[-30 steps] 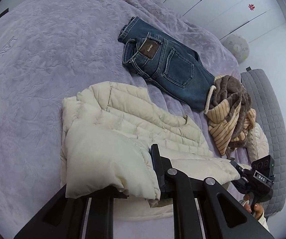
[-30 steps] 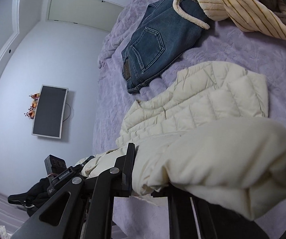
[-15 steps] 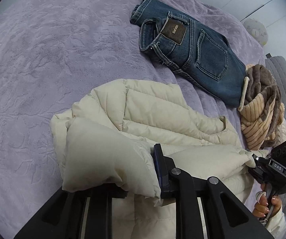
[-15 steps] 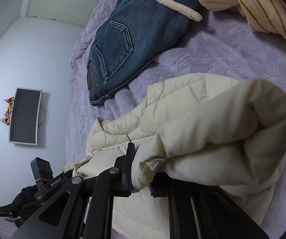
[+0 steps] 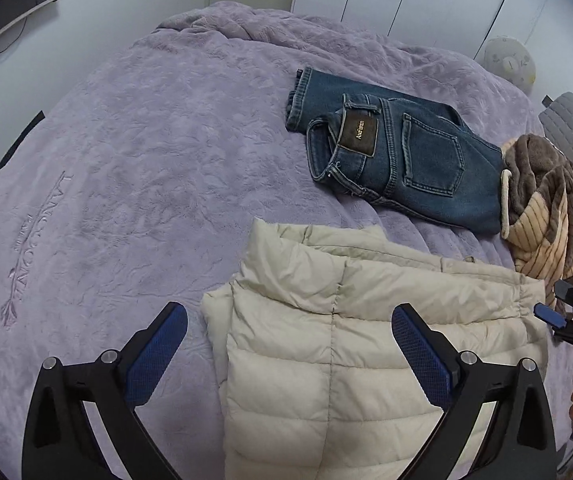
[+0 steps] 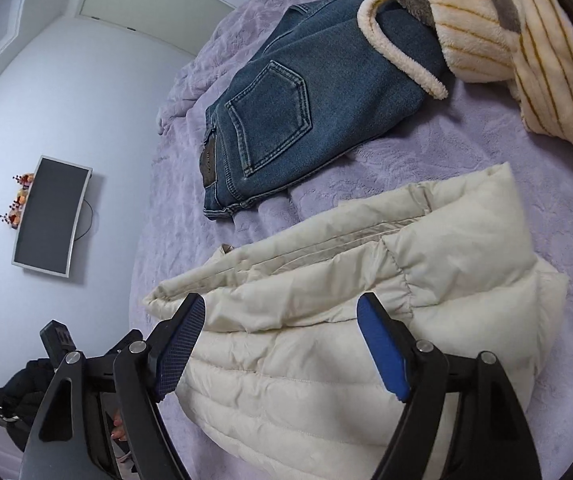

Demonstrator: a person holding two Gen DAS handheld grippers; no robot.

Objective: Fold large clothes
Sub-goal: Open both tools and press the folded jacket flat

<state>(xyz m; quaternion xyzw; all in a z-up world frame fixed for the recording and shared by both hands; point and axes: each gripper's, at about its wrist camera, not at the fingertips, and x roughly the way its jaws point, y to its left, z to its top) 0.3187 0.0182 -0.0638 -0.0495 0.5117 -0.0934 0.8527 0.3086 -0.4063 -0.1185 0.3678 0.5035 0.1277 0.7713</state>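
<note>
Lilac plush bedspread [image 5: 134, 168] bore the folded cream quilted down jacket [image 5: 350, 344]; left gripper [image 5: 290, 352] and right gripper [image 6: 282, 344] had just opened wide, jacket released beneath.

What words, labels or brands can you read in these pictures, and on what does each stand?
"Aufarm", roughly; small, uncertain: brown patch on jeans waistband.
"LANCOME", roughly; embossed, faint: purple bedspread; smaller line beside it unreadable.
Patch in right wrist view: too blurred.

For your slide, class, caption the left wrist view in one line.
Open left gripper above a folded cream puffer jacket on a lilac bedspread, folded jeans beyond.
</note>
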